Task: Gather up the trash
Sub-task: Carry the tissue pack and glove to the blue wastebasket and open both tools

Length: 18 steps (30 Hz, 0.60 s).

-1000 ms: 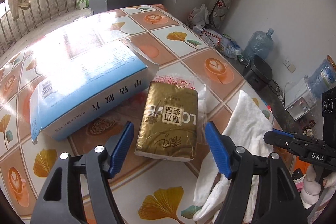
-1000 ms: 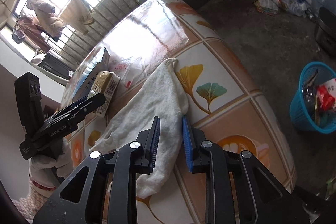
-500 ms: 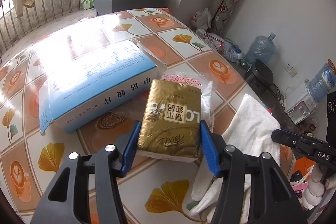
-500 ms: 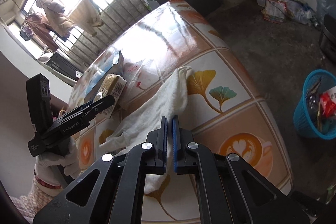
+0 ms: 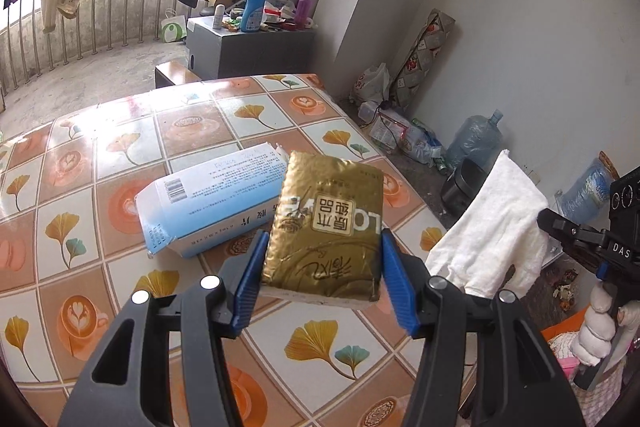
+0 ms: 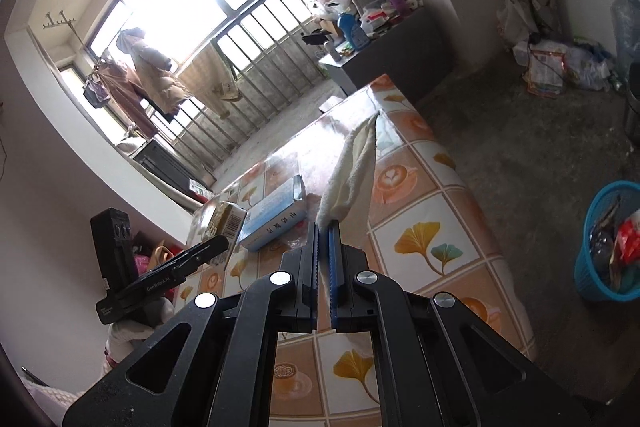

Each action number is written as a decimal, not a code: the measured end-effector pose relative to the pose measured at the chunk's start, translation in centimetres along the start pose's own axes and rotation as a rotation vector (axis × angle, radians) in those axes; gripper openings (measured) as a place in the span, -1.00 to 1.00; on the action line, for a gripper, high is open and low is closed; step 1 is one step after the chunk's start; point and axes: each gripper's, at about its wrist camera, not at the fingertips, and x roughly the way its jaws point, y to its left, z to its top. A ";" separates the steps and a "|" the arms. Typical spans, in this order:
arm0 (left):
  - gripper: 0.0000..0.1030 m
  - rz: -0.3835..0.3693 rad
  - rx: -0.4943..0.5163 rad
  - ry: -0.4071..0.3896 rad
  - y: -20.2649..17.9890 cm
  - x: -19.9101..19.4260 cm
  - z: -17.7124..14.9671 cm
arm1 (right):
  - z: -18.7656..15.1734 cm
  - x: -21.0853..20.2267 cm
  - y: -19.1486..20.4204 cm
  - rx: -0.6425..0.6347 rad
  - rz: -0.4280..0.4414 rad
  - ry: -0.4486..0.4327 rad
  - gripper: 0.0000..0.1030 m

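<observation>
At about three o'clock from the right gripper (image 6: 323, 227), clamped on the white fluffy towel (image 6: 354, 171), sits the blue plastic trash basket (image 6: 596, 269); the left gripper (image 5: 320, 281) squeezes the shiny gold tissue pack (image 5: 326, 227).

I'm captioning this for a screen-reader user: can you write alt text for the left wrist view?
The left gripper clamps a gold tissue pack between its blue pads, lifted above a tiled table with ginkgo-leaf and coffee-cup patterns. A blue and white box lies on the table behind it; at right, the right gripper holds up a white towel.
</observation>
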 end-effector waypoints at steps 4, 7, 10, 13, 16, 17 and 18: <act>0.04 -0.067 0.044 -0.021 -2.8 -0.1 2.0 | 2.0 -3.3 -1.4 0.004 -0.058 -0.095 -0.95; 0.04 -0.133 0.098 -0.022 -6.0 1.0 3.6 | 3.0 -5.9 -3.2 0.027 -0.121 -0.170 -0.95; 0.04 -0.201 0.159 0.001 -10.2 3.1 5.0 | 3.8 -8.4 -5.4 0.059 -0.199 -0.241 -0.95; 0.04 -0.269 0.228 0.042 -14.8 5.6 6.0 | 4.1 -10.4 -7.9 0.088 -0.305 -0.299 -0.95; 0.05 -0.324 0.296 0.089 -19.5 8.6 6.4 | 4.1 -11.3 -10.8 0.123 -0.406 -0.333 -0.95; 0.05 -0.340 0.317 0.110 -21.0 9.8 6.3 | 4.0 -11.5 -11.9 0.138 -0.437 -0.339 -0.95; 0.05 -0.359 0.338 0.134 -22.4 11.1 6.3 | 4.0 -11.5 -13.1 0.156 -0.461 -0.342 -0.95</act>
